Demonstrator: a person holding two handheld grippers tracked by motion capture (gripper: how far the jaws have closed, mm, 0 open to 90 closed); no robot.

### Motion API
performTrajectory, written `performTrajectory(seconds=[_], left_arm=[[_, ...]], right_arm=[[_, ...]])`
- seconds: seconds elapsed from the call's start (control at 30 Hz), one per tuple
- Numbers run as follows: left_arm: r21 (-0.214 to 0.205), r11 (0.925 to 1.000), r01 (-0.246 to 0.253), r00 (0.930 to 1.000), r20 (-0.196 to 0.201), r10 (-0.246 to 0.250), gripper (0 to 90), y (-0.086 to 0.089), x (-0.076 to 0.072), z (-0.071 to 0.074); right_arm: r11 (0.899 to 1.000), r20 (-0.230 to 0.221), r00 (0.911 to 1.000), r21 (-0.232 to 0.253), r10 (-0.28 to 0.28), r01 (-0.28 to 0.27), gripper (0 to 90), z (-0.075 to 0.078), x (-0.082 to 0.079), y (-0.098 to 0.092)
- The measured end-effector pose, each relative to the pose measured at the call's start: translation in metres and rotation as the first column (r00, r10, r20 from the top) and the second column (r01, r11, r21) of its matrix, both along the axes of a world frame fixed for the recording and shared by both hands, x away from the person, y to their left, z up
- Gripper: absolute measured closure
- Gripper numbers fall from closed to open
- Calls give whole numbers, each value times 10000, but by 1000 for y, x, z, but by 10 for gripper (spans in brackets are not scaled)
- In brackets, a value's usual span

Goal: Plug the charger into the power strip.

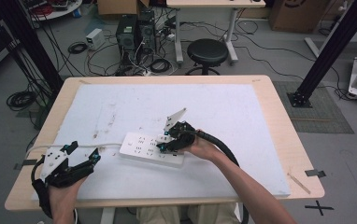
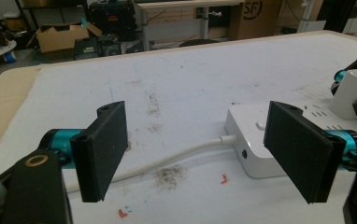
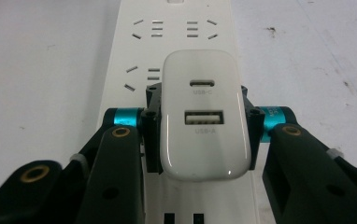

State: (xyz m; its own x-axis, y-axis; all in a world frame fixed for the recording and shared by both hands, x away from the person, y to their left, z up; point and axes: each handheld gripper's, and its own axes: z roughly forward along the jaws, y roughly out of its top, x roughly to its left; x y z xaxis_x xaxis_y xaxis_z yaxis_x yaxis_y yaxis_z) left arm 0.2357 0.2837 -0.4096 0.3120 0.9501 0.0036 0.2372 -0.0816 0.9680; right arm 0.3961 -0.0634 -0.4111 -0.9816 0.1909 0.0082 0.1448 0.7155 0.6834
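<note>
A white power strip lies on the white mat near the table's middle, its white cable running off to the left. My right gripper is shut on a white USB charger, jaws pressing its two sides, directly over the power strip. Whether the charger's prongs sit in a socket is hidden. My left gripper stands open at the front left, apart from the strip. In the left gripper view its fingers frame the cable and the power strip's end.
The white mat covers most of the wooden table. Dirt smudges and small red marks dot the mat. Behind the table stand a black stool, computer cases and tangled floor cables.
</note>
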Motion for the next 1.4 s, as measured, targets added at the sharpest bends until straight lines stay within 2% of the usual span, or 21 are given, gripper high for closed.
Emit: performTrajectory(seconds=[0.3,0.33,0.4,0.43,0.57,0.63,0.73,0.8,0.9,0.93,1.07,1.1,1.13,1.17,1.2,1.23,1.27,1.3,1.33,1.37,1.4], left_arm=[[-32,10000,-1,10000,18,1,220,-1,0,-1],[0,10000,-6,10000,52,6,219,0,-1,1],[15,10000,-17,10000,59,17,219,1,-1,2],[25,10000,-39,10000,80,38,220,2,-2,3],[34,10000,-67,10000,63,67,219,3,-2,3],[20,10000,-54,10000,67,54,219,2,-2,3],[18,10000,-49,10000,58,49,219,1,-1,2],[59,10000,17,10000,48,-17,220,-1,0,2],[74,9999,73,10000,39,-74,219,-3,3,3],[44,9999,107,9999,44,-107,219,-4,3,3],[104,9998,186,9998,72,-187,219,-7,7,3],[104,9998,186,9998,72,-187,219,-7,7,3],[104,9998,186,9998,72,-187,219,-7,7,3],[129,9995,275,9996,62,-276,219,-9,9,3],[129,9995,275,9996,62,-276,219,-9,9,3],[129,9995,275,9996,62,-276,219,-9,9,3],[188,9993,335,9994,44,-336,219,-10,11,2],[165,9993,335,9994,49,-336,219,-10,12,2],[165,9993,335,9994,49,-336,219,-10,12,2],[165,9993,335,9994,49,-336,219,-10,12,2],[172,9991,395,9992,39,-396,219,-11,14,1]], right_arm=[[10000,-71,10000,-42,17,-18,632,1,1,1],[9998,-441,9990,-202,40,-49,575,-1,3,1],[9997,-538,9985,-244,40,-53,555,-1,3,1],[10000,-846,9964,-87,-43,35,460,-1,5,-2],[9995,-942,9952,98,-280,290,398,1,6,-5],[9985,-718,9970,456,-285,319,313,8,6,-10],[9975,-481,9981,588,-373,401,279,11,3,-13],[9961,-276,9982,681,-540,557,225,13,0,-18],[9945,-223,9976,805,-660,676,221,14,-4,-22],[9915,-60,9967,1012,-814,816,213,16,-7,-26],[9797,52,9886,1344,-1507,1487,202,20,-12,-42],[9797,52,9886,1344,-1507,1487,202,20,-12,-42],[9735,104,9844,1506,-1759,1723,202,21,-13,-47],[9495,198,9700,2100,-2425,2331,202,24,-18,-64],[9495,198,9700,2100,-2425,2331,202,24,-18,-64],[9376,176,9628,2329,-2695,2581,202,26,-20,-71],[9376,176,9628,2329,-2695,2581,202,26,-20,-71],[8999,182,9380,2892,-3462,3265,202,27,-24,-89],[8999,182,9380,2892,-3462,3265,202,27,-24,-89],[8869,231,9287,3063,-3701,3458,202,27,-26,-96],[8482,351,8995,3505,-4356,3971,202,27,-32,-115]])
